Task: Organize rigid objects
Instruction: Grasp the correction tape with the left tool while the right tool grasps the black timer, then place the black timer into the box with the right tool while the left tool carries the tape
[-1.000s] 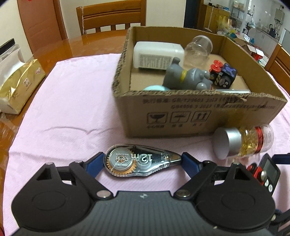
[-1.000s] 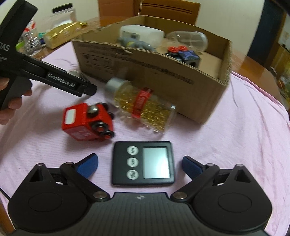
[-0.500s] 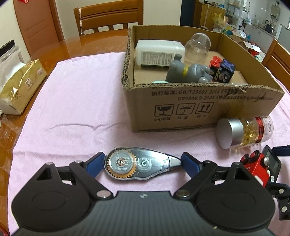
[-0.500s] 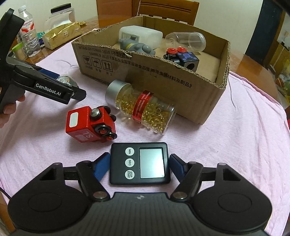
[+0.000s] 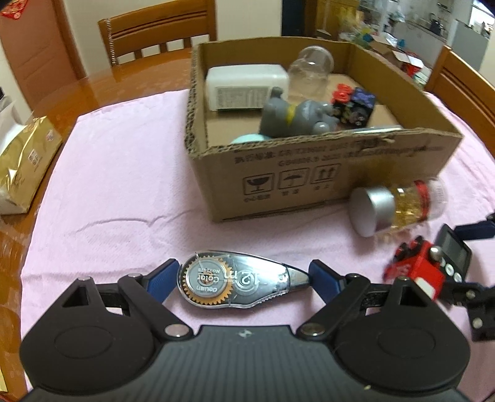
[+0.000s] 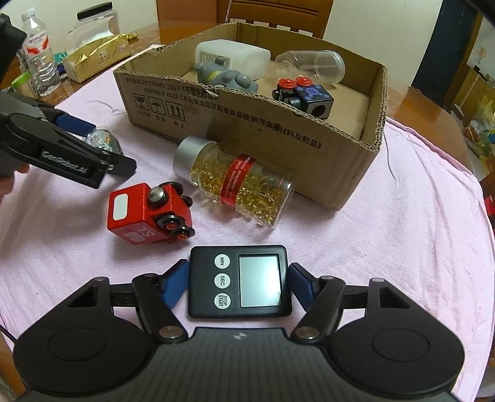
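My left gripper (image 5: 243, 280) is shut on a clear correction tape dispenser (image 5: 238, 283) and holds it above the pink cloth in front of the cardboard box (image 5: 309, 173). My right gripper (image 6: 236, 283) is shut on a black digital timer (image 6: 239, 283). A red toy train (image 6: 148, 213) and a capsule bottle with a silver cap (image 6: 232, 181) lie on the cloth before the box (image 6: 278, 130). The box holds a grey toy (image 5: 294, 117), a white container (image 5: 246, 88), a clear jar (image 5: 311, 72) and a dark blue block toy (image 6: 304, 94).
A gold packet (image 5: 26, 160) lies at the left on the wooden table. Water bottles (image 6: 38, 58) stand at the far left in the right wrist view. Wooden chairs (image 5: 157, 29) stand behind the table. The pink cloth (image 5: 123, 173) covers the work area.
My right gripper closed on the timer. My left gripper lifted with the tape dispenser held in it, and the view into the box deepened.
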{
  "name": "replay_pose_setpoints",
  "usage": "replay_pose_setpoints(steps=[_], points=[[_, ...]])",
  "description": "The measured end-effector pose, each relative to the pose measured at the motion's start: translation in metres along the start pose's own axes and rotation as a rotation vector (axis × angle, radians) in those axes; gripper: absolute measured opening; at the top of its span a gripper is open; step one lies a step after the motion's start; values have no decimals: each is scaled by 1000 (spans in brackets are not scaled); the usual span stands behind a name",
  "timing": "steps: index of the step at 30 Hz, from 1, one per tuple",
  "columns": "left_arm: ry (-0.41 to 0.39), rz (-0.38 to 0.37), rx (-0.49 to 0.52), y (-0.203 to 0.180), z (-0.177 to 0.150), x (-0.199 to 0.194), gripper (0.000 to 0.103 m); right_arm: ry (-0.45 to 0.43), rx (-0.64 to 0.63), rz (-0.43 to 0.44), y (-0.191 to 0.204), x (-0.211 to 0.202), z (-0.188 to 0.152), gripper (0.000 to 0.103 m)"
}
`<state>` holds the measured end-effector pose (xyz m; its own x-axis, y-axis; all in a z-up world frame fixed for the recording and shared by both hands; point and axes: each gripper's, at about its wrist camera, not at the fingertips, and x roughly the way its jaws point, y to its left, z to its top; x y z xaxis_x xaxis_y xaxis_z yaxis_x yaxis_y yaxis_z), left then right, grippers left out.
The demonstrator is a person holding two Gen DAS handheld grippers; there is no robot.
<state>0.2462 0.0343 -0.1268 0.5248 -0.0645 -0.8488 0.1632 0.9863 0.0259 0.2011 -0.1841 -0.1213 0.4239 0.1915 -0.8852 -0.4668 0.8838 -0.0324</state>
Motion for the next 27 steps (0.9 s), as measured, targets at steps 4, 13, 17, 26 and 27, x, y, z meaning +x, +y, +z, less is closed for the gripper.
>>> replay_pose_setpoints(steps=[4,13,17,26,27], points=[[4,-60,52,-2,8,-21,89,2,-16,17,-6,-11,3,74],[-41,-137,155,-11,38,-72,89,-42,-84,65,-21,-59,29,74],[-81,-146,166,-11,55,-87,89,-97,-79,87,-32,-80,51,74],[-156,-122,173,-12,90,-92,89,-179,-55,62,-49,-66,100,74],[-161,-120,177,-12,93,-90,89,-172,-54,60,-49,-59,104,74]])
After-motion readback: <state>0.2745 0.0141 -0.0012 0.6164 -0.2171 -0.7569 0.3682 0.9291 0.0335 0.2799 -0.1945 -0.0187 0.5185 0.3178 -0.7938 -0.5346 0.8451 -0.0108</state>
